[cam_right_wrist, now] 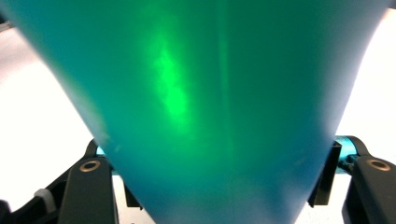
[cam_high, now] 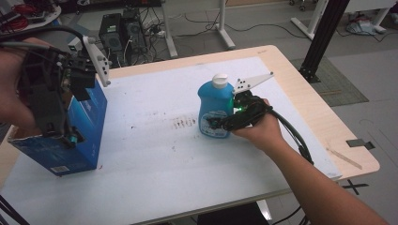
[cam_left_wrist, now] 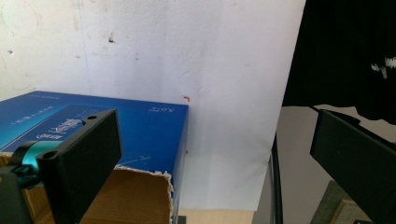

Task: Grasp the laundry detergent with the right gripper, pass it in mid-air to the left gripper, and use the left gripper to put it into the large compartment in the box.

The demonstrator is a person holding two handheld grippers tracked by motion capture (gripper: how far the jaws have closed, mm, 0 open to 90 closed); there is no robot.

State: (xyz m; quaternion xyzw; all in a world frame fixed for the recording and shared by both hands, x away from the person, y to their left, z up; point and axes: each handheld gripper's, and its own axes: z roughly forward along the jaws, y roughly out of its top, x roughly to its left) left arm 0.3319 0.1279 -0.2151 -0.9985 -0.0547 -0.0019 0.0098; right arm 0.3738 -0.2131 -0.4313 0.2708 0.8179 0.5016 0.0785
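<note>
Blue plastic bottle (cam_high: 215,110) gripped by right claw (cam_high: 220,123).

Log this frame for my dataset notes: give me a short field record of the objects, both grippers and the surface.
surface: white sheet covering a wooden table, marked with dark smudges
bottle: blue bottle with white cap, upright, mid-table
box: blue cardboard box, top torn open, at the table's left edge
right gripper: right gripper closed around the bottle's lower body
left gripper: left gripper open, above the box's open top, holding nothing
</note>
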